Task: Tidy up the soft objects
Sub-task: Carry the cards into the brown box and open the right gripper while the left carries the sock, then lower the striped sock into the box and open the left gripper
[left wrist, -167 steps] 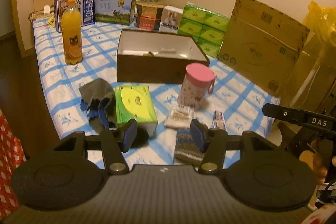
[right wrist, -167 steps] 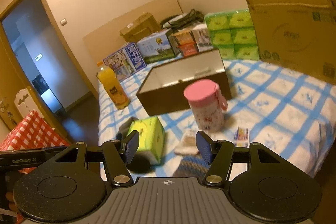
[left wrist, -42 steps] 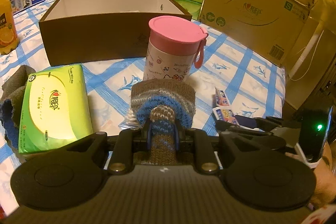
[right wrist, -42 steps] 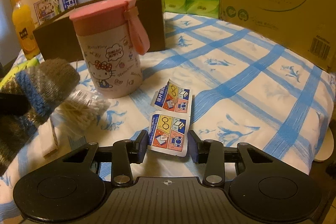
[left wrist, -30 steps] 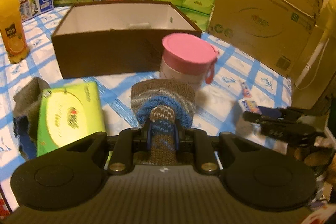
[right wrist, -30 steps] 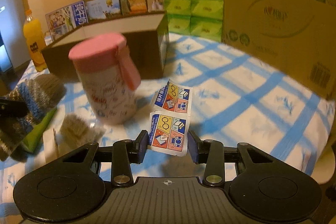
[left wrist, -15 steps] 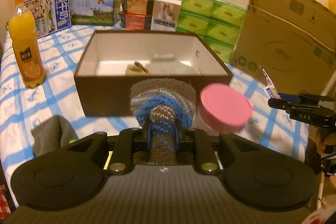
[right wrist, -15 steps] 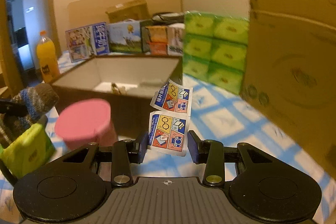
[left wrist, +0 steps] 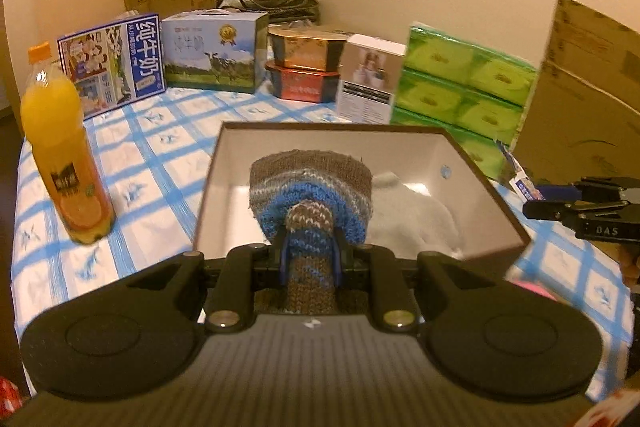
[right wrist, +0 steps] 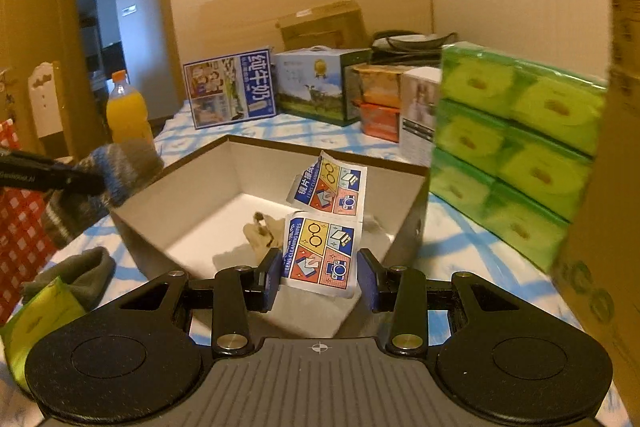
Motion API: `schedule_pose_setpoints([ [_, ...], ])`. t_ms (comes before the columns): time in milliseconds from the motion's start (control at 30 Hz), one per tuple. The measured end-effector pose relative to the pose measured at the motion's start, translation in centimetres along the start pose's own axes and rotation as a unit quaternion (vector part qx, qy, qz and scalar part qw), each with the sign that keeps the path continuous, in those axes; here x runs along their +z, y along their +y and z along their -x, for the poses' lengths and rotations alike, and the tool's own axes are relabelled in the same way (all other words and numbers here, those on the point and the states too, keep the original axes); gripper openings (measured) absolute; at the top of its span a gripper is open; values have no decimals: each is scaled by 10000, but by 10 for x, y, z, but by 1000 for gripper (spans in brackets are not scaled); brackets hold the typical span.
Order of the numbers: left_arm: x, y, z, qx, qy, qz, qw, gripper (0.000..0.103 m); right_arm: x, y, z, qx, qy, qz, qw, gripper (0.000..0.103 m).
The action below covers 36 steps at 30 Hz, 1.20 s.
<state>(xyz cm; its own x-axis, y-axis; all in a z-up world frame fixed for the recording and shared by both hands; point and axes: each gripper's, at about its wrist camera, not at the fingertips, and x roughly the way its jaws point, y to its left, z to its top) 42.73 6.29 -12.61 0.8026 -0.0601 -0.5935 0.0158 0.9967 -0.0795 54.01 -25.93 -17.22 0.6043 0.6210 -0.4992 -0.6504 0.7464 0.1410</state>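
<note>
My left gripper [left wrist: 310,259] is shut on a striped knitted sock [left wrist: 310,195], brown, grey and blue, held over the near edge of the open brown box [left wrist: 496,203]. The sock also shows at the left of the right wrist view [right wrist: 120,171]. My right gripper [right wrist: 318,277] is shut on a strip of lens-cleaning wipe packets [right wrist: 326,223], held above the box [right wrist: 404,231] near its right corner. White cloth [left wrist: 416,215] and a small tan item [right wrist: 262,231] lie inside the box.
An orange juice bottle [left wrist: 64,163] stands left of the box. Milk cartons [left wrist: 112,63], food boxes and green tissue packs [left wrist: 464,95] line the back. A large cardboard box [left wrist: 588,99] stands at right. A grey sock [right wrist: 76,275] and a green tissue pack [right wrist: 36,327] lie at near left.
Both grippers have risen and moved forward over the brown box, each carrying its load. The pink-lidded cup has dropped almost out of view below.
</note>
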Motion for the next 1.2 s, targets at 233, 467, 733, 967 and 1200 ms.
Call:
schedule_pose_setpoints([
  [233,28,18,-49,210,30,-89,9997,18,14,-18,-54,286,83,52,9995,57],
  [467,38,32,-93,224,223,9,9995,18,15,-30,-72,202,-153,-321,9992,78],
  [733,37,32,-113,259,250,-82,9993,52,6,-23,-59,155,-104,-145,9997,78],
  [967,42,31,-103,305,79,-207,9993,56,6,-20,-34,71,-270,-268,9993,78],
  [1200,36,37,-70,187,230,8,9996,56,-5,-11,11,-97,-326,-567,9978,78],
])
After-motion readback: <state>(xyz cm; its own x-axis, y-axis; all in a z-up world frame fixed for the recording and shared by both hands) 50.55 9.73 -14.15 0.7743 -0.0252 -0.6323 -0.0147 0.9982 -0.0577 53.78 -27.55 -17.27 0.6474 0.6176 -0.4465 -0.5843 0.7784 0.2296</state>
